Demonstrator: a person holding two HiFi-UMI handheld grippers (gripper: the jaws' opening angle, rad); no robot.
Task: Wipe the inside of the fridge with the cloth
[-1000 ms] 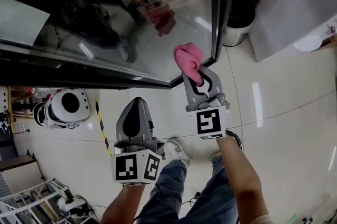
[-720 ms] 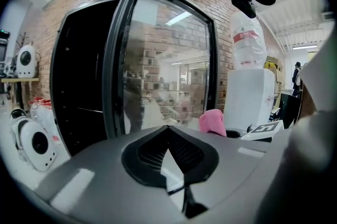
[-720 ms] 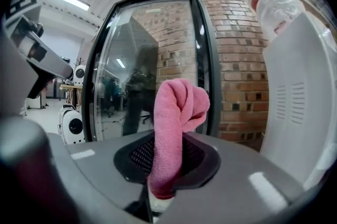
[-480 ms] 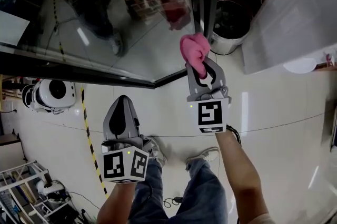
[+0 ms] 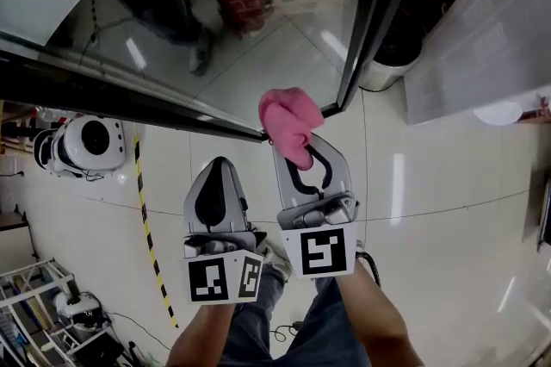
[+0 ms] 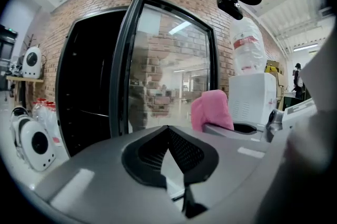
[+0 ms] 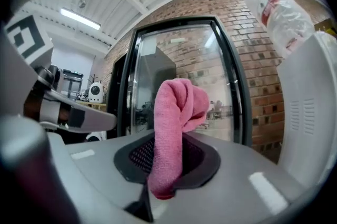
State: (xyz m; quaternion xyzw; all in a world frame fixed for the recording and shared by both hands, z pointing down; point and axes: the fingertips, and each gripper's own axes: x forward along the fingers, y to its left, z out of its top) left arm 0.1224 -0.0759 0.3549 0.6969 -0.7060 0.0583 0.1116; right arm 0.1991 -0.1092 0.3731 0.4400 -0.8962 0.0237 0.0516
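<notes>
Head view, looking steeply down at a glossy pale floor (image 5: 448,184). At 9 o'clock stands a white rounded machine (image 5: 99,150). Just left of centre, the grey left gripper (image 5: 219,165) points to 12 o'clock, its jaws pressed together with nothing between them. Just beside it, at its 3 o'clock, the grey right gripper (image 5: 301,157) is clamped on a pink fluffy cloth (image 5: 288,122), which bunches up beyond the jaw tips. Close ahead, at 12 o'clock from the cloth, is the black-framed glass door (image 5: 258,21) of the fridge, standing open. In the left gripper view, the dark open interior (image 6: 87,86) of the fridge lies at 9 o'clock from that door. Since the right gripper carries the cloth, reaching inside probably means bringing it leftward past the door's edge.
</notes>
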